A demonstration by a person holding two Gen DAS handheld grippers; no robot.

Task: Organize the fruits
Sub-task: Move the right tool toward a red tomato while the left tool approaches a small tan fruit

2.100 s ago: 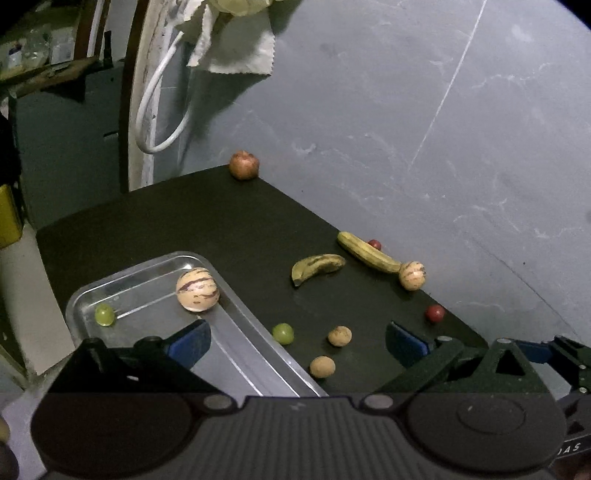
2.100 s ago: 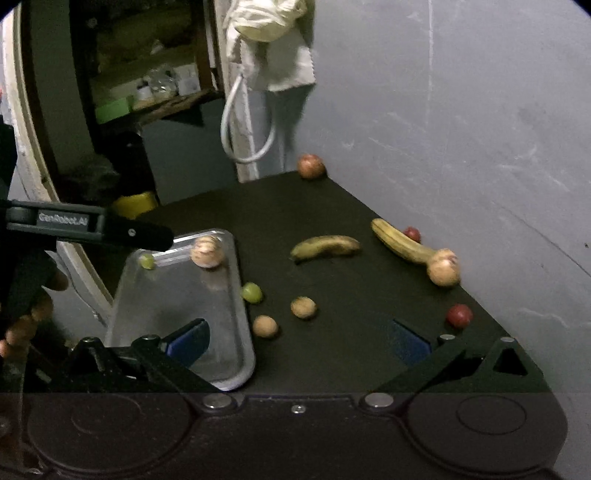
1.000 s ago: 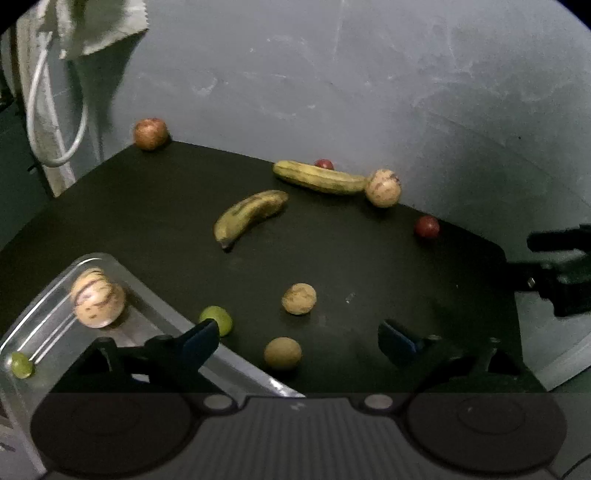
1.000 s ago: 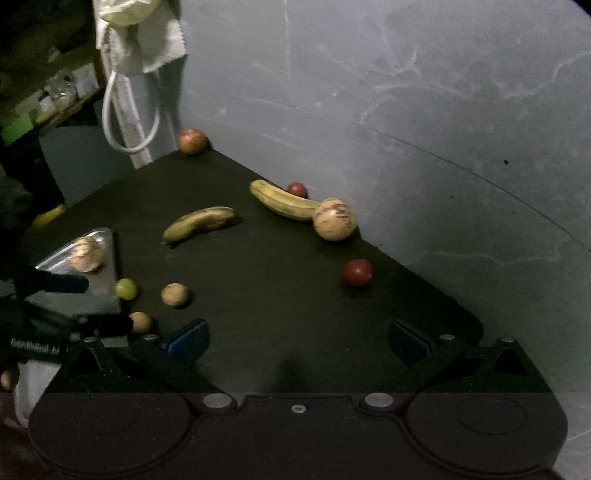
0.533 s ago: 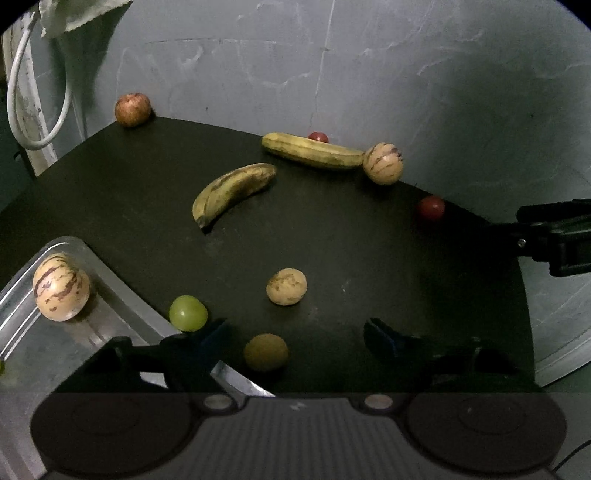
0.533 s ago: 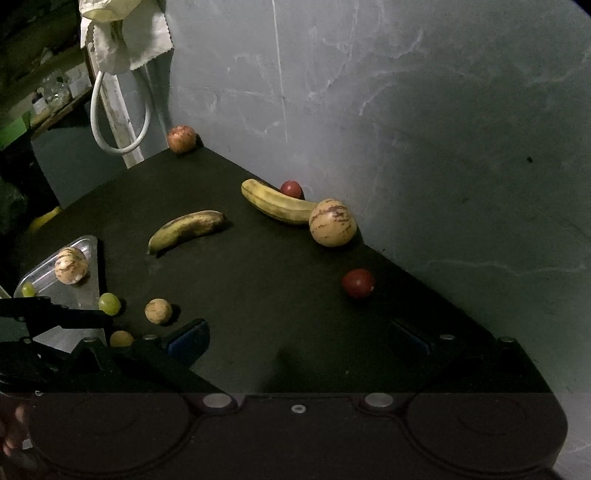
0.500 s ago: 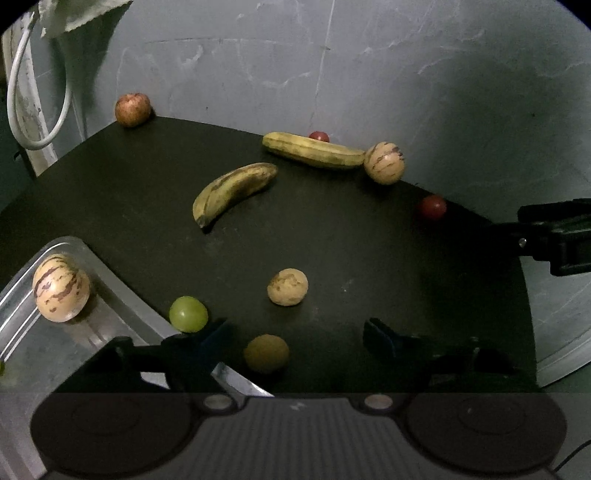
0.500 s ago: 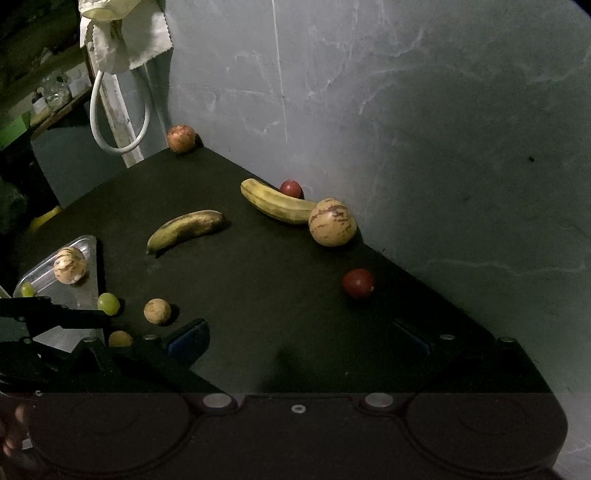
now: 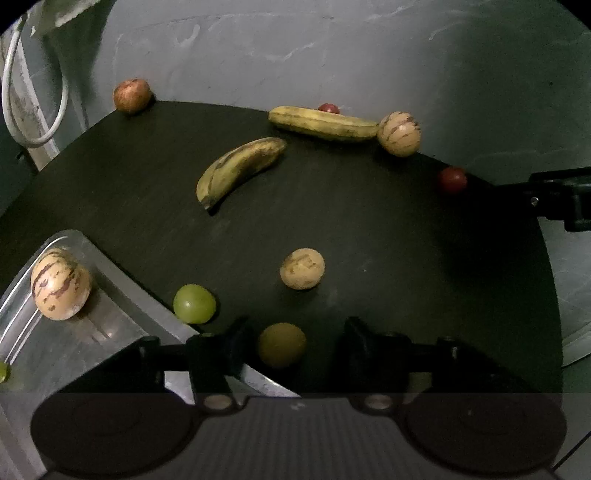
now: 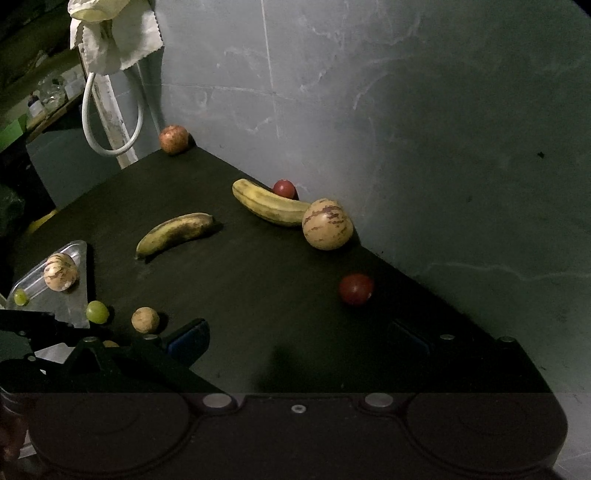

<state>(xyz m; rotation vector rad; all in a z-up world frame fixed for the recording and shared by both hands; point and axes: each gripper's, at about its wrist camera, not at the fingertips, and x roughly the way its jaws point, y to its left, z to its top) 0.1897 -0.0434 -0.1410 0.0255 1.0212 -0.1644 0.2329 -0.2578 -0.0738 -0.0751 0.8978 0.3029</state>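
A small brown round fruit (image 9: 282, 345) lies on the black table (image 9: 388, 221) between the fingers of my left gripper (image 9: 296, 338). Its jaws are closing, and there is still a gap on the fruit's right side. Beside it are a green grape (image 9: 194, 303) and a tan round fruit (image 9: 302, 268). The metal tray (image 9: 122, 295) at the left holds a striped melon (image 9: 60, 283) and a second grape (image 10: 20, 296). My right gripper (image 10: 299, 339) stands open over the table's near edge with nothing in it, short of a red fruit (image 10: 355, 288).
Two bananas (image 9: 240, 168) (image 9: 323, 123), a second striped melon (image 9: 399, 133), another small red fruit (image 9: 328, 108) and a reddish apple-like fruit (image 9: 132, 95) lie toward the grey wall. A white hose (image 10: 110, 147) and cloth (image 10: 114, 33) hang at the back left.
My left gripper has sunk toward the brown fruit and its jaws have narrowed around it. The right gripper has drifted slightly along the table and stays open.
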